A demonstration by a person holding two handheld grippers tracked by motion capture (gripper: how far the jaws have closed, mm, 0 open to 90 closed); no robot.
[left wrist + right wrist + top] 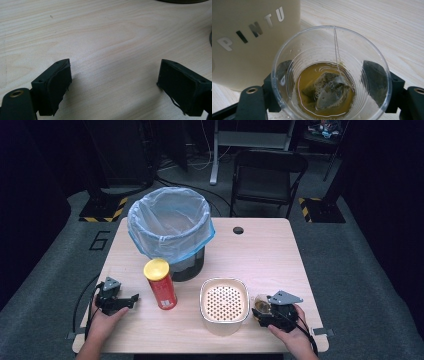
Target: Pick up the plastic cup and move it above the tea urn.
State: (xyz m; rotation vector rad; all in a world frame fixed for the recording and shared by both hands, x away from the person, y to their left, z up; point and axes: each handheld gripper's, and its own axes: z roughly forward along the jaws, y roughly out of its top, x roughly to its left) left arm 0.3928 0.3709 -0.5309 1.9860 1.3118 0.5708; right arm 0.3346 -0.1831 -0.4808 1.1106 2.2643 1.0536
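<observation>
A clear plastic cup [332, 50] with amber tea and a tea bag [329, 90] stands at the table's front right, also visible in the high view as cup [261, 304]. My right gripper [329, 82] has one jaw on each side of it, and the pads lie against the cup wall. From above, the right gripper [260, 309] sits beside a cream container [224, 302] with a perforated top. My left gripper [131, 299] rests at the front left; in its own view the left gripper [115, 85] is open over bare wood, nothing between the jaws.
A red can with a yellow lid [161, 285] stands between the left gripper and the cream container [249, 37]. Behind it is a black bin lined with a blue bag [170, 225]. A cable hole [238, 230] is at the table's back. A folding chair [267, 175] stands beyond.
</observation>
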